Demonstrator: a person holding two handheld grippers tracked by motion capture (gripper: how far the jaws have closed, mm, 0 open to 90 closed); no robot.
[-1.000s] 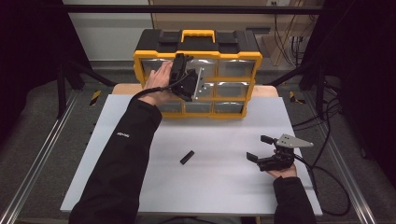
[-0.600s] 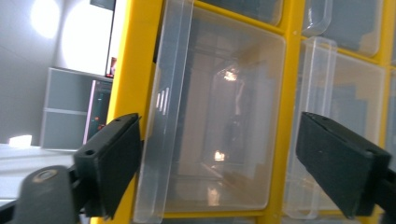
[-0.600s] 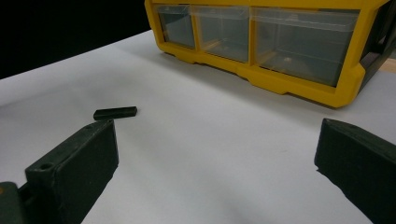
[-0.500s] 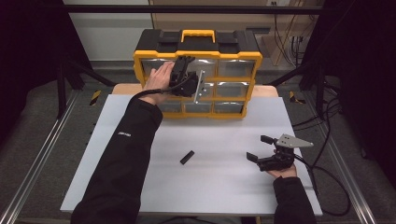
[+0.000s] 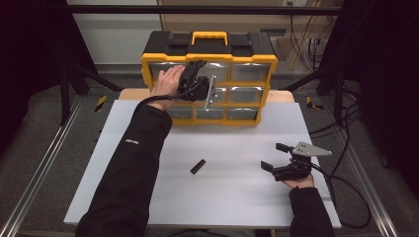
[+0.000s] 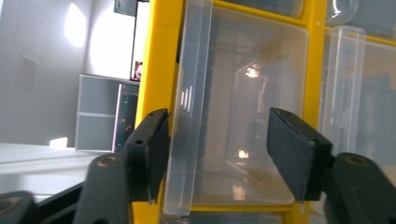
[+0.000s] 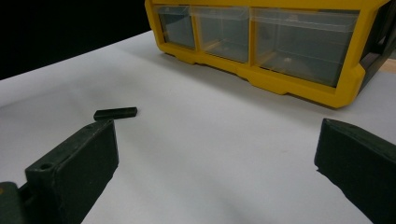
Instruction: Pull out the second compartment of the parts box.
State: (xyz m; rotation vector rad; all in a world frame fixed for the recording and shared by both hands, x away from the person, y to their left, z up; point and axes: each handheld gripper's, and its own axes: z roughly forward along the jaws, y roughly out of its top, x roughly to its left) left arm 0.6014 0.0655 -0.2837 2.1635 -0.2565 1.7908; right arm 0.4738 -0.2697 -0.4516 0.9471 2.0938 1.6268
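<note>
Left tool (image 5: pixel 196 74) is up against the front of the yellow organizer (image 5: pixel 148 66) at the far edge of the tabletop (image 5: pixel 227 197), at a clear drawer (image 6: pixel 243 116) in the upper row. Its jaws have just been closing, from near full spread to about half, and the left gripper view shows them set either side of the drawer front: one pad touches or nearly touches the drawer's side lip, the other pad stands clear with a visible gap, so no firm grip yet. Hand holds the same spot as a second ago. My reading: the grasp on the drawer is being made, and a pull to open it likely comes next. Right tool (image 5: pixel 277 157) rests low at the near right of the tabletop, jaws wide apart, holding nothing. Small black block (image 5: pixel 198 166) lies loose mid-tabletop, well apart from both. Small white print on the left sleeve (image 5: pixel 131 142), too small to read; no brand readable on the organizer.
</note>
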